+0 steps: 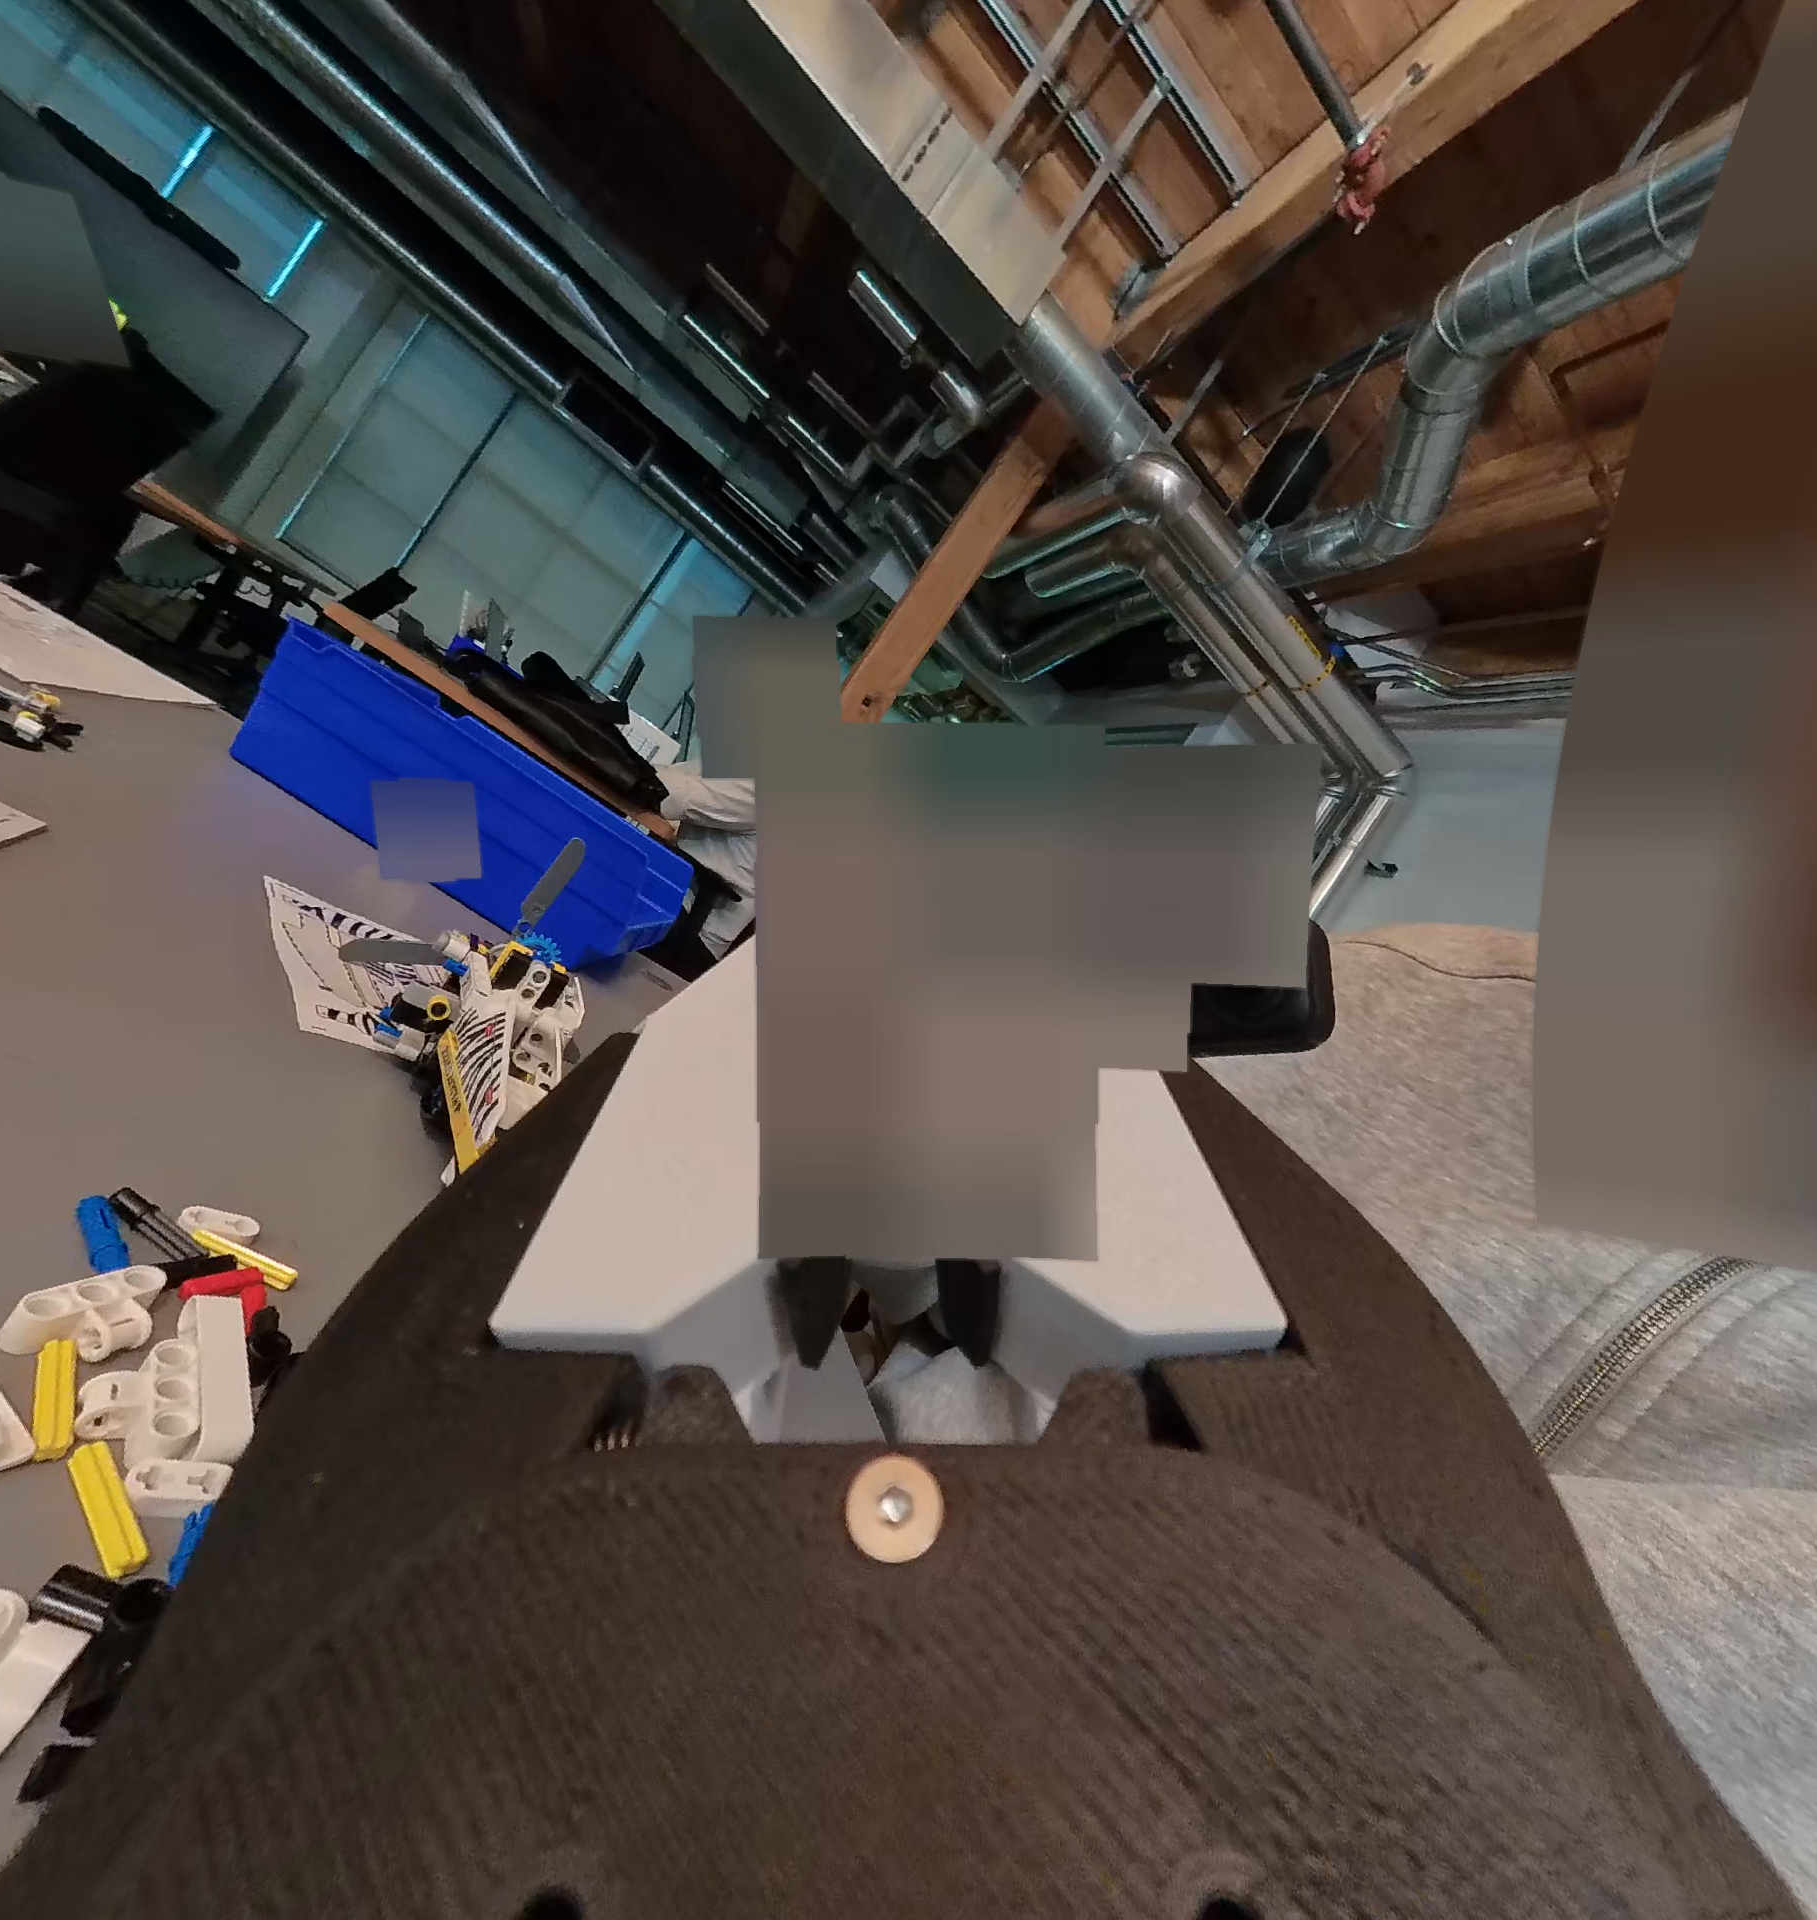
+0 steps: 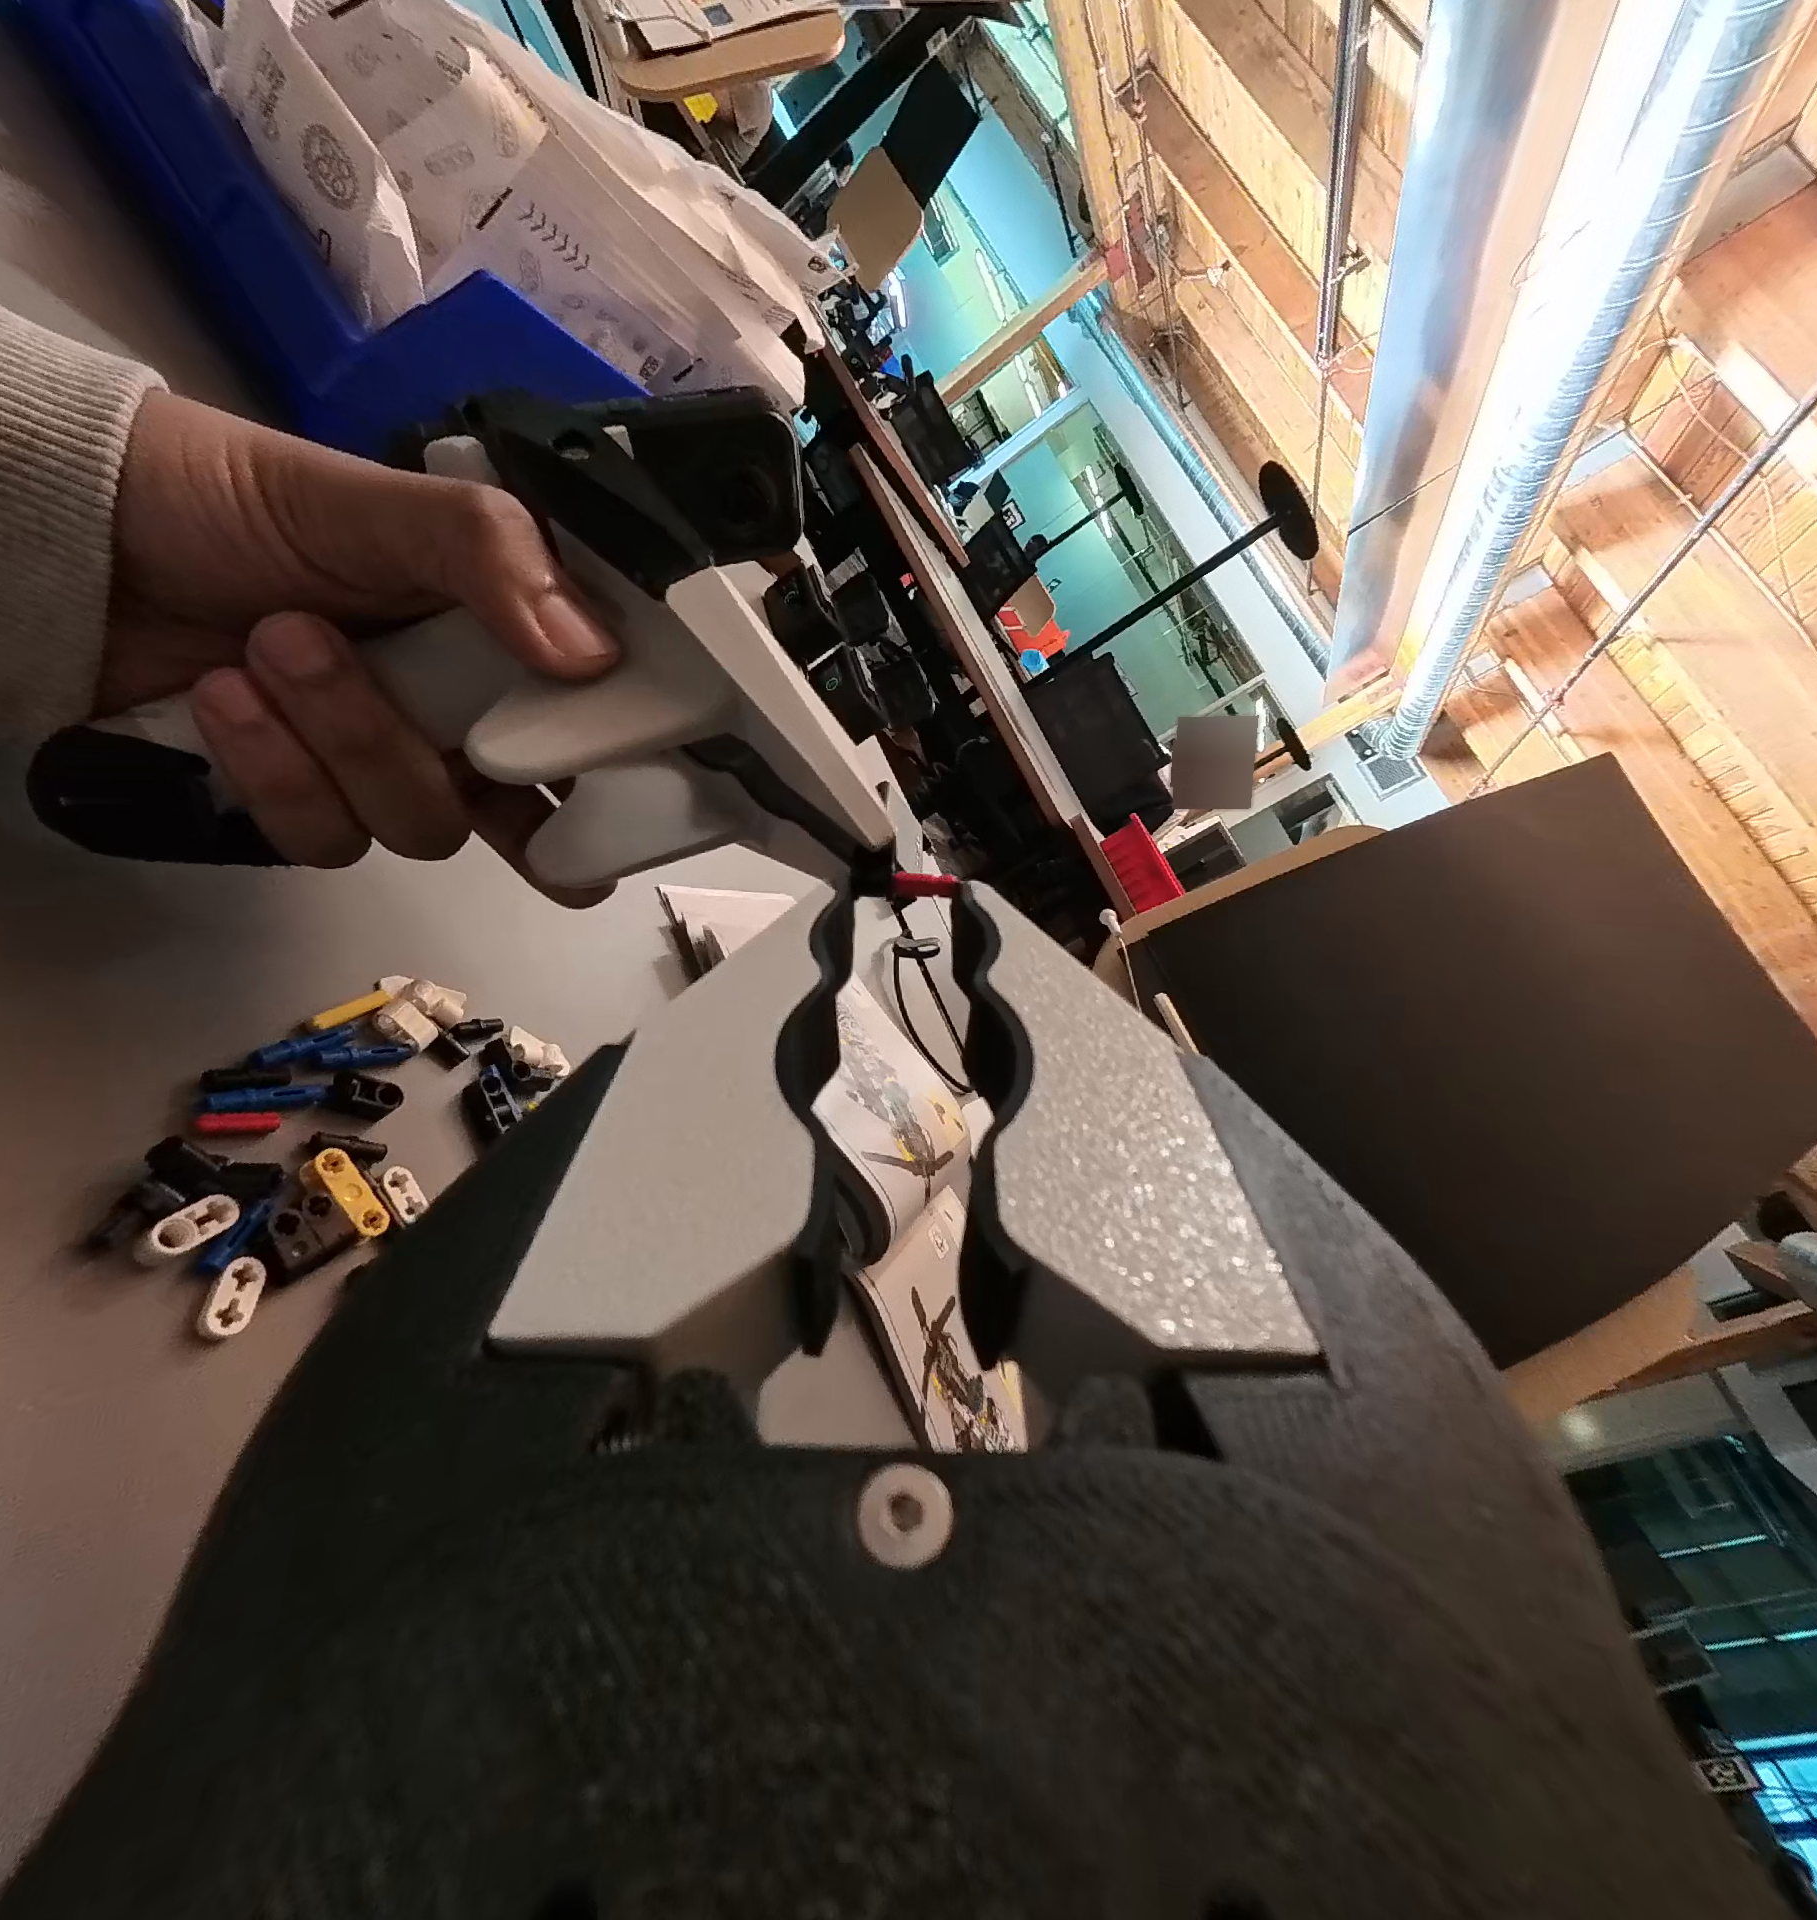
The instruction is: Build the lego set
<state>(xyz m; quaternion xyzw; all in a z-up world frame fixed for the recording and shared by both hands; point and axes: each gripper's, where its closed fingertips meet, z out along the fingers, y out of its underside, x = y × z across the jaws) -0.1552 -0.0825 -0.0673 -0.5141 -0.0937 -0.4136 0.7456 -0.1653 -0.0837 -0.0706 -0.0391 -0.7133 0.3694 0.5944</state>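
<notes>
Grey tabletop (image 2: 73,1455) fills the lower left, with loose pieces (image 2: 291,1143) scattered at nine o'clock of your right claw (image 2: 899,904). That claw's tips pinch a small red pin (image 2: 925,885), which also meets the tip of your left claw (image 2: 868,862); whether that one is clenched, you cannot tell. The pin looks light, stiff and slick, so hold it at mid-length. The half-built model (image 1: 488,1023) stands at ten o'clock in the left view.

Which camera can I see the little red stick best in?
The right wrist view: the little red stick sits clearly between the right gripper's fingertips. In the left wrist view a blurred patch covers the fingertips, hiding it.
</notes>
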